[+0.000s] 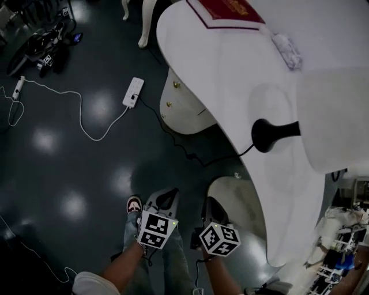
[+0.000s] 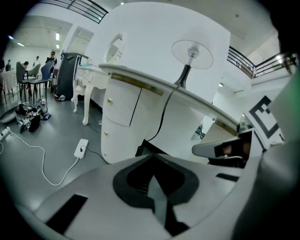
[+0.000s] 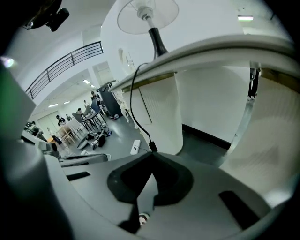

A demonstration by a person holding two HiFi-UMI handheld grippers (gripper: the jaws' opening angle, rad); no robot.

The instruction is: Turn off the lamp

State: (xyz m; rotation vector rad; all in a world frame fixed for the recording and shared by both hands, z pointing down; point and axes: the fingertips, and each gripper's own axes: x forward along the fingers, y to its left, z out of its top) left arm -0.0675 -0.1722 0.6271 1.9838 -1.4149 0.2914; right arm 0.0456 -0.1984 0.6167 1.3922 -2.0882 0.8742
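Observation:
The lamp stands on the white curved desk [image 1: 219, 75]: a black base [image 1: 268, 134] under a wide white shade [image 1: 334, 121]. Its black cord [image 1: 190, 154] drops over the desk edge to the floor. Both grippers are low, below the desk top and in front of it. My left gripper [image 1: 166, 197] has its jaws together with nothing between them. My right gripper [image 1: 212, 204] is beside it, also shut and empty. From below, the left gripper view shows the lamp [image 2: 191, 54] and cord [image 2: 164, 115]. The right gripper view shows the lamp [image 3: 149, 16] and a black block on the cord [image 3: 153, 146].
A white power strip [image 1: 133, 92] with a white cable lies on the dark floor at the left. A drawer unit [image 1: 180, 103] sits under the desk. A red book [image 1: 230, 11] and a crumpled white cloth [image 1: 288, 50] lie on the desk. The person's shoe [image 1: 134, 204] is below the left gripper.

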